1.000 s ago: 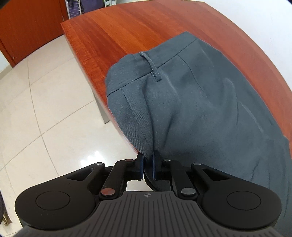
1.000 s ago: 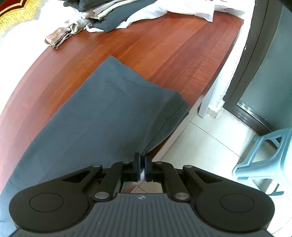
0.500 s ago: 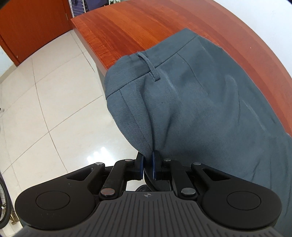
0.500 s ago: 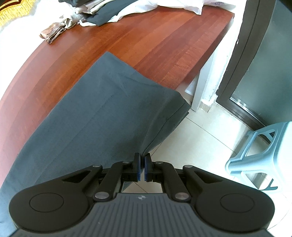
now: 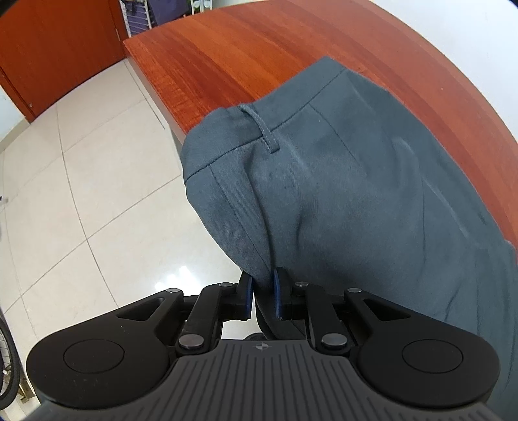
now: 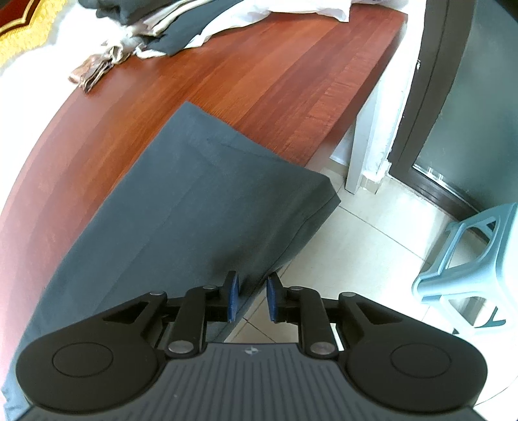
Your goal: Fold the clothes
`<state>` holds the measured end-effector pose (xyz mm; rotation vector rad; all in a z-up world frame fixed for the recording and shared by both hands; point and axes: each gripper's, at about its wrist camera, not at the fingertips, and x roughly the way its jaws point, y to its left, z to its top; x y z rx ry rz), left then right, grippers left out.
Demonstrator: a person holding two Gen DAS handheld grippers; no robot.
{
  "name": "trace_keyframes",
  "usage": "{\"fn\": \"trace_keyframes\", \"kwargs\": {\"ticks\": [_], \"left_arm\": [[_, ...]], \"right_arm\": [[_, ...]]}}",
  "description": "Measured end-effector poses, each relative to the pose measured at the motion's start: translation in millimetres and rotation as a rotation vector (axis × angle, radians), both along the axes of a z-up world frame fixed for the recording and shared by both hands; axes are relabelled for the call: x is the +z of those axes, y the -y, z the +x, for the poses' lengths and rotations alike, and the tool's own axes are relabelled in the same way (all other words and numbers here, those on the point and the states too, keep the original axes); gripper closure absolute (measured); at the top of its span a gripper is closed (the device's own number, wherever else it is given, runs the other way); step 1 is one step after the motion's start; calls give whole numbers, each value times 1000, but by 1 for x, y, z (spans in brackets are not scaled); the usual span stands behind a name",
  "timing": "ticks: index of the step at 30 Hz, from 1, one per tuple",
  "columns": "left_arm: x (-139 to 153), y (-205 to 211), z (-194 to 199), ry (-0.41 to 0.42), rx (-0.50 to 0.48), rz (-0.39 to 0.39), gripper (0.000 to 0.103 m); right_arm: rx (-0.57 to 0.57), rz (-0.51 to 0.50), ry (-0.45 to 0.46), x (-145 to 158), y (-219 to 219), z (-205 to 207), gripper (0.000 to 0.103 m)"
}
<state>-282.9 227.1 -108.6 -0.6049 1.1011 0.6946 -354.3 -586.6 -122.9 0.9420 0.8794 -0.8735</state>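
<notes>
Grey-blue trousers (image 5: 340,200) lie on the red-brown wooden table (image 5: 259,48), their waistband and belt loop (image 5: 262,129) hanging over the near edge. My left gripper (image 5: 261,298) has its jaws opening, with a fold of the waist end between them and a sliver of floor showing beside the left pad. In the right wrist view the leg end of the trousers (image 6: 200,207) drapes over the table edge (image 6: 323,129). My right gripper (image 6: 252,299) is also opening. The hem brushes only its left pad, and floor shows between the fingers.
A pile of other clothes (image 6: 181,29) lies at the table's far end, with a brown scrap (image 6: 94,69) beside it. A white table leg (image 6: 359,155), a dark door frame and a light-blue plastic stool (image 6: 469,268) stand to the right. A wooden door (image 5: 48,48) and tiled floor are on the left.
Both grippers had been shut on the trousers' edge; now their jaws have parted, the right more than the left. The cloth has sagged slightly over the table edge.
</notes>
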Motion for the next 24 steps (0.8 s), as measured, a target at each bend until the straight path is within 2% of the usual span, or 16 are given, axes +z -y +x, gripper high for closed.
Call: {"fn": "trace_keyframes", "kwargs": {"ticks": [5,7,8,9,12,17,24], "left_arm": [[2,-3,0,-6,2,7,85],[4,-4,-1,-2,8,8,85],[4,-4,-2,0,9,11,84],[5,-4,-3,3,9,14,84],[8,-3,-6,26,9,20,93],[21,0,-1,44,8,37,96],[39,-2,15,105,4,37,96]], "right_arm": [[-64,19,48,-3,9,-4,81],[-54,5,38,-1,10,-2,89],[-45,-4,33,0,10,0,97],[-41,-6,33,1,10,1,98],[-23,-16,54,8,12,6,99],[6,-41,112,27,17,25,99],[35,-57,129,31,24,53,99]]}}
